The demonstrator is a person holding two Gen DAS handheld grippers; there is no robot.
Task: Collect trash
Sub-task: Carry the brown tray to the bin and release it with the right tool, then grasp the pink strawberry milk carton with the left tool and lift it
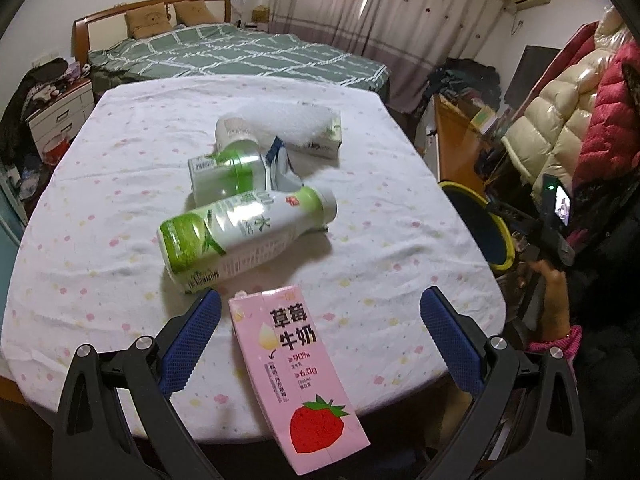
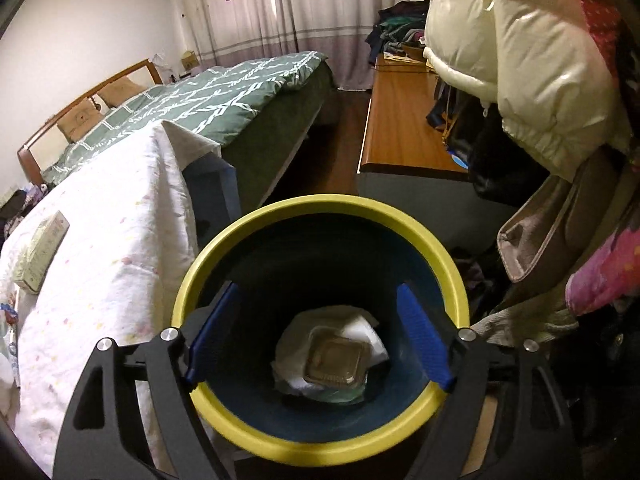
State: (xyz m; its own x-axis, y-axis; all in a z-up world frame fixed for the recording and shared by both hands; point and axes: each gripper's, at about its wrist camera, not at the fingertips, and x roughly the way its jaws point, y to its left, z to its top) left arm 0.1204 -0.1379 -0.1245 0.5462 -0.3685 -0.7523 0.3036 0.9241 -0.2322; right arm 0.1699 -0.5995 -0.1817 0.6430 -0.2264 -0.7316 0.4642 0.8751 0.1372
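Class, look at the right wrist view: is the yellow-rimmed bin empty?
No: the bin already holds crumpled white paper and a clear plastic container at its bottom.

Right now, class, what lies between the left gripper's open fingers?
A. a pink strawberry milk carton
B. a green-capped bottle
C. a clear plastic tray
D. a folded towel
A: the pink carton lies between the left gripper's wide-open fingers, at the table's near edge.

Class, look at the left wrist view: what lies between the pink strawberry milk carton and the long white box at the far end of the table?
Two green-and-white bottles on their sides and a crumpled blue-and-white wrapper lie between the pink carton and the white box.
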